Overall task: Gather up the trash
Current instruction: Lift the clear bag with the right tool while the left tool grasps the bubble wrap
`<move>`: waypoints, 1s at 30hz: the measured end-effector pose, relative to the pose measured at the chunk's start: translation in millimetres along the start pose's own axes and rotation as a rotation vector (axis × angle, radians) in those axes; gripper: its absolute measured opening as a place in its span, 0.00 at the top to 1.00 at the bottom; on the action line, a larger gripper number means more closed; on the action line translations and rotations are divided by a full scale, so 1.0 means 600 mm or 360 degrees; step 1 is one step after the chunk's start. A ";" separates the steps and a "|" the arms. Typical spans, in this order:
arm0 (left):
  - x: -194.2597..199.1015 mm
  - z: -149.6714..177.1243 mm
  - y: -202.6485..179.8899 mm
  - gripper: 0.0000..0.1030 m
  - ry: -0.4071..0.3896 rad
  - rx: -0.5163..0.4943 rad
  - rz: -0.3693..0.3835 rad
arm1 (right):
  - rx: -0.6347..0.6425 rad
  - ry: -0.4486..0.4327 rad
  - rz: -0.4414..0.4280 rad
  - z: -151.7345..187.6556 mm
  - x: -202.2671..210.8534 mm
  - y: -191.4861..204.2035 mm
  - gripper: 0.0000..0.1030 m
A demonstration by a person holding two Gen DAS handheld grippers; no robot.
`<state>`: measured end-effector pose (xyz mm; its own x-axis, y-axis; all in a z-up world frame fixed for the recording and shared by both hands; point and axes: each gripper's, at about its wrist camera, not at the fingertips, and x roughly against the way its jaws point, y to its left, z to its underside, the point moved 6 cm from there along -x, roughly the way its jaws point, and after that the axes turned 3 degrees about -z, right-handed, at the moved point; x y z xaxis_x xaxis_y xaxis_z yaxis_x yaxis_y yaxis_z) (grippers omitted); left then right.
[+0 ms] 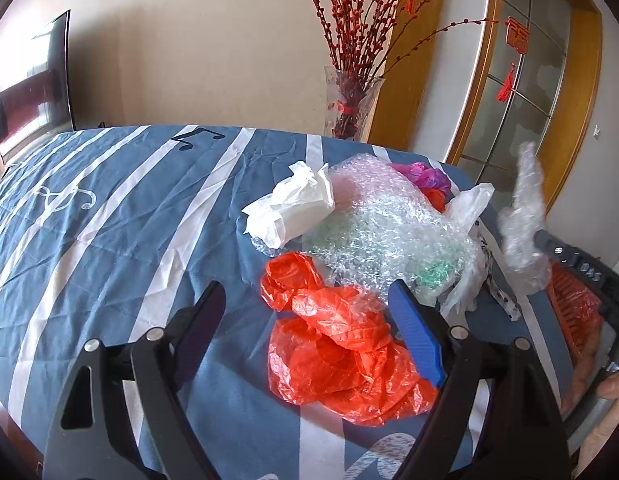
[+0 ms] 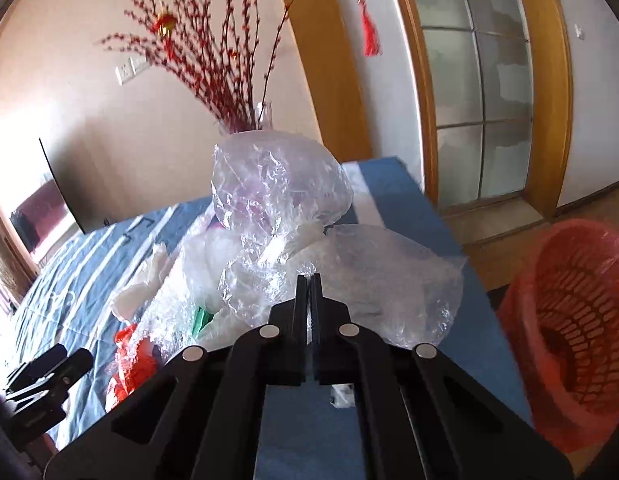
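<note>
The right tool (image 2: 308,280) is clamped on a clear plastic bag (image 2: 281,196), lifted above the bench (image 2: 429,232). The thin film is pinched only at a bunched edge (little purchase), so I judge it may slip free short of the red basket (image 2: 577,320) off the bench's right side. The left tool (image 1: 309,316) hangs spread wide over the red bag (image 1: 341,356); beyond lie bubble wrap (image 1: 389,224) and white tissue (image 1: 293,204), which a trailing bag might drag.

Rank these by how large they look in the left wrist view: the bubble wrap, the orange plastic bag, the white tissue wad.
1. Bubble wrap and orange plastic bag: look alike; the bag lies nearer the camera, so I won't rank them.
2. White tissue wad: smallest.
</note>
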<state>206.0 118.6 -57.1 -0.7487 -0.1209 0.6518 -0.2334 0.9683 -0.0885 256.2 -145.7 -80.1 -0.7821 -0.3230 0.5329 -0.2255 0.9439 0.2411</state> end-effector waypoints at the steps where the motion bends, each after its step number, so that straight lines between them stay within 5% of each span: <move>1: 0.001 0.000 -0.001 0.20 -0.0001 -0.0001 0.0005 | -0.0009 -0.0026 0.0007 -0.002 0.013 -0.006 0.98; 22: -0.028 -0.020 -0.127 0.28 0.0014 -0.0310 0.0041 | -0.0095 -0.0020 0.0076 0.020 0.067 -0.063 0.98; 30: -0.079 -0.022 -0.154 0.57 0.0100 -0.0370 -0.0001 | -0.0135 -0.0001 0.0078 0.026 0.071 -0.079 0.98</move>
<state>270.9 37.6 -69.8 -0.7067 -0.1147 0.6982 -0.0791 0.9934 0.0831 224.5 -202.9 -81.2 -0.7914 -0.2767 0.5451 -0.1372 0.9493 0.2827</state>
